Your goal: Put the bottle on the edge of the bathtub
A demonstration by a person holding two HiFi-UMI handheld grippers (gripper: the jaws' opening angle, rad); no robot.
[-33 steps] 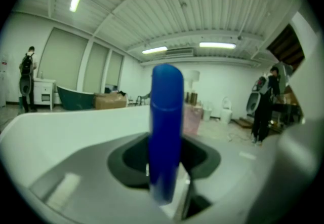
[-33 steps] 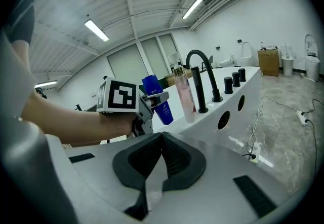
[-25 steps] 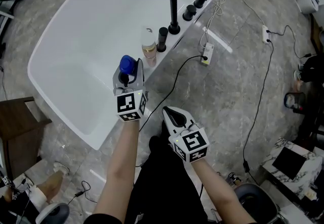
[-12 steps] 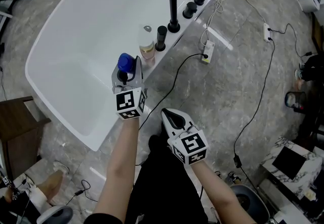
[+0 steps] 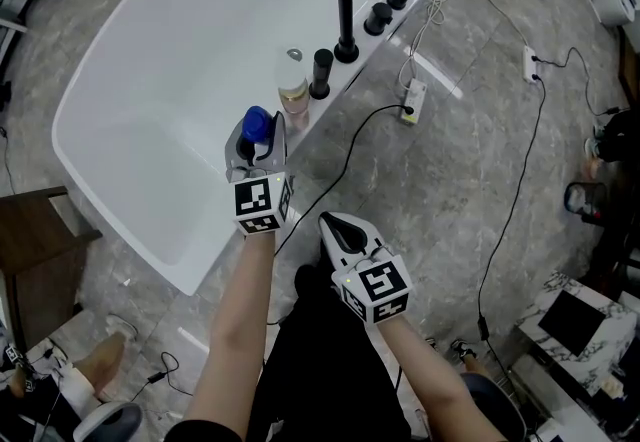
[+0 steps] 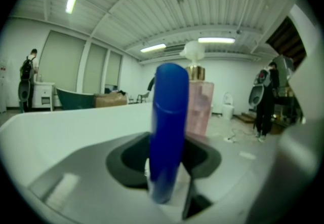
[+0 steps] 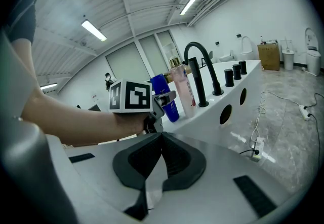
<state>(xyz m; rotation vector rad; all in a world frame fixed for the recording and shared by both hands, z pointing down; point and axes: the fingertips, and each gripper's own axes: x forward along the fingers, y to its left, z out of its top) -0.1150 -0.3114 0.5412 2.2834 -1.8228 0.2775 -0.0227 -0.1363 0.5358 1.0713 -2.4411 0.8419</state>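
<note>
Blue bottle point(image 5: 256, 122) sits between the left gripper point(image 5: 257, 143) jaws, pads seemingly on it while easing open, mid-frame at the bathtub point(image 5: 120, 130) rim. Side-on right gripper view shows its base there. Right gripper point(image 5: 335, 225) pinched together, empty.

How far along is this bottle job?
Nearly done: the blue bottle looks set on the bathtub edge beside the pink bottle. In hand: the left tongs are opening, the bottle between them. Left: let go and pull away. The right tongs are shut and empty.
</note>
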